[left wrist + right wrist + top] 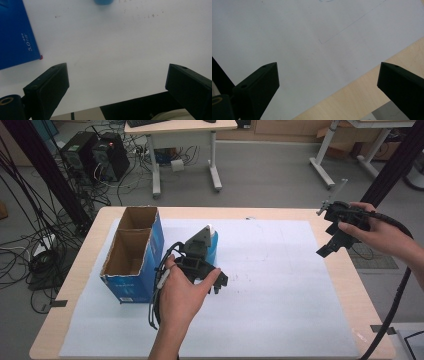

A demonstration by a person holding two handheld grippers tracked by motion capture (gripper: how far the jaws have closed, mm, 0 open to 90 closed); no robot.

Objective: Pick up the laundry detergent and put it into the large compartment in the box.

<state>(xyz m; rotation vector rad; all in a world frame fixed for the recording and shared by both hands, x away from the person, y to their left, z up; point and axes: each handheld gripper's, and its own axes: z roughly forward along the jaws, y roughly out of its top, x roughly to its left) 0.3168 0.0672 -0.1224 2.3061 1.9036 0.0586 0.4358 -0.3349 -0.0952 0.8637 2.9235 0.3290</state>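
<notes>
- A left gripper [212,282] hangs left of centre in the high view, over the white sheet [280,285] that covers the bench [350,285], its jaws spread wide with nothing between them.
- The nearest things are a blue box [132,285] with an open, divided top at centre left, and a blue bottle [214,251] with a white cap just right of it, partly hidden behind the gripper.
- In the left gripper view the box [15,35] fills the upper left corner and the bottle's base [103,2] sits at the top edge, well clear of the jaws.
- The right gripper [334,244] is held above the bench's right edge at upper right of the high view, jaws equally wide and empty; its own view looks down on bare sheet [287,37] and the wooden edge [352,100].
- The step appears to be a reach for the bottle, perhaps to place it in the box; that is a judgement.
- Done well, the left jaws stay wide until they straddle the bottle's body, and then close squarely around its middle.
- A tall, narrow bottle may tip if only one jaw touches it, so a level, centred approach matters.
- The box stands just beside it, so approaching from the open right side avoids clipping the cardboard.
- The right gripper is best kept clear.
</notes>
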